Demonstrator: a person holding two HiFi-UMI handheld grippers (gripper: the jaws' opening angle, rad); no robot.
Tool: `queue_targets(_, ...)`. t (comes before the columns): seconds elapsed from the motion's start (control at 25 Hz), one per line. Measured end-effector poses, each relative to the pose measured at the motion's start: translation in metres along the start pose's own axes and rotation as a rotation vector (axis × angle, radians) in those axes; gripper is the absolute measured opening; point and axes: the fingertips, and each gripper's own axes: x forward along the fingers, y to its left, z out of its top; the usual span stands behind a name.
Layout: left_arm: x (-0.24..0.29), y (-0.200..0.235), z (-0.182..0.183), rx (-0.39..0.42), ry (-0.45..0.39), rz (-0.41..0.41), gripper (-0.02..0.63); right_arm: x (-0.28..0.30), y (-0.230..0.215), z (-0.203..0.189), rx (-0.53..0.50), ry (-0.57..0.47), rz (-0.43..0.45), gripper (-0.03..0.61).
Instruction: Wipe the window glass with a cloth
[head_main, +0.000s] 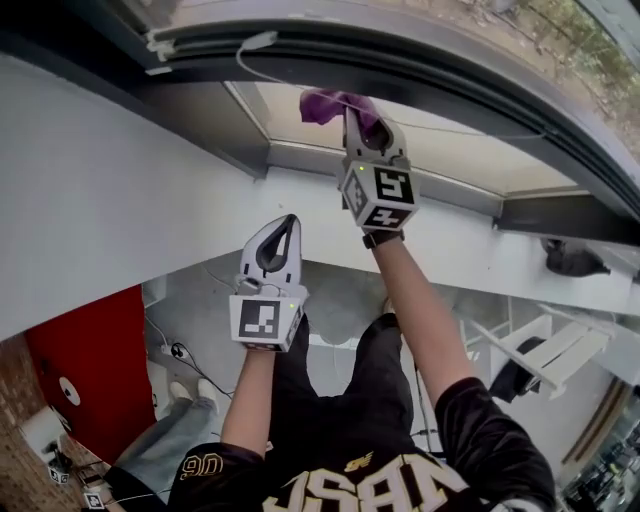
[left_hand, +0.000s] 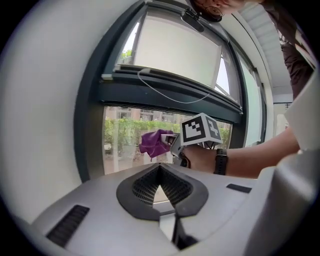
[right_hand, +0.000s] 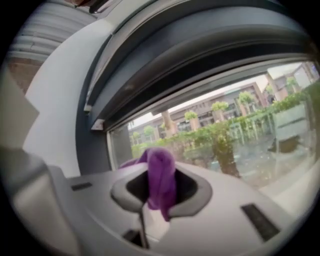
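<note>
grippers (head_main: 291, 220) (head_main: 356, 108): 2 | purple cloth (head_main: 324, 103): 1 | window glass (right_hand: 240, 131): 1 | wristwatch (left_hand: 220, 161): 1

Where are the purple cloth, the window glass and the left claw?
purple cloth (right_hand: 161, 175), right gripper view, fold between the jaws.
window glass (right_hand: 235, 142), right gripper view, bare pane.
left claw (left_hand: 160, 167), left gripper view, closed tips.

At the upper centre of the head view, the crumpled purple cloth (head_main: 325, 103) shows only as a bunch beyond the right gripper (head_main: 362, 114). Its clamped part is hidden between the grey jaws. Whether it touches the clear window glass (left_hand: 120, 145) cannot be told in any view. In the left gripper view, the white marker cube (left_hand: 200, 131) covers most of that gripper. Right gripper view: the green trees and buildings (right_hand: 220, 132) beyond the pane are blurred. The black printed jersey (head_main: 400, 480) is cut off by the head view's lower edge.
</note>
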Motion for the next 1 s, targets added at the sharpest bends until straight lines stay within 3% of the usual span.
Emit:
queue_targets(0.08, 0.022, -0.043, -0.001, 0.006, 0.002, -0.072, 0.009, -0.037, -0.065, 0.004, 0.029, -0.003, -0.094, 0.078)
queue_targets(0.2, 0.052, -0.103, -0.005, 0.016, -0.003, -0.107, 0.009, -0.099, -0.173, 0.011, 0.119, -0.02, -0.239, 0.078)
queue_targets(0.4, 0.099, -0.207, -0.024, 0.006, -0.001, -0.204, 0.009, -0.225, -0.376, 0.019, 0.246, -0.061, -0.598, 0.078)
queue_targets(0.56, 0.115, -0.261, -0.028, 0.046, 0.013, -0.253, 0.009, -0.274, -0.46, 0.035, 0.241, -0.094, -0.741, 0.078)
queue_targets(0.76, 0.117, -0.273, -0.034, 0.052, 0.026, -0.271, 0.009, -0.283, -0.464, 0.04, 0.236, -0.111, -0.745, 0.078)
queue_targets(0.88, 0.105, -0.228, -0.034, 0.038, 0.025, -0.217, 0.009, -0.246, -0.4, 0.014, 0.251, -0.073, -0.643, 0.078)
queue_targets(1.0, 0.087, -0.164, -0.034, 0.035, 0.03, -0.131, 0.009, -0.187, -0.302, -0.014, 0.222, 0.008, -0.453, 0.078)
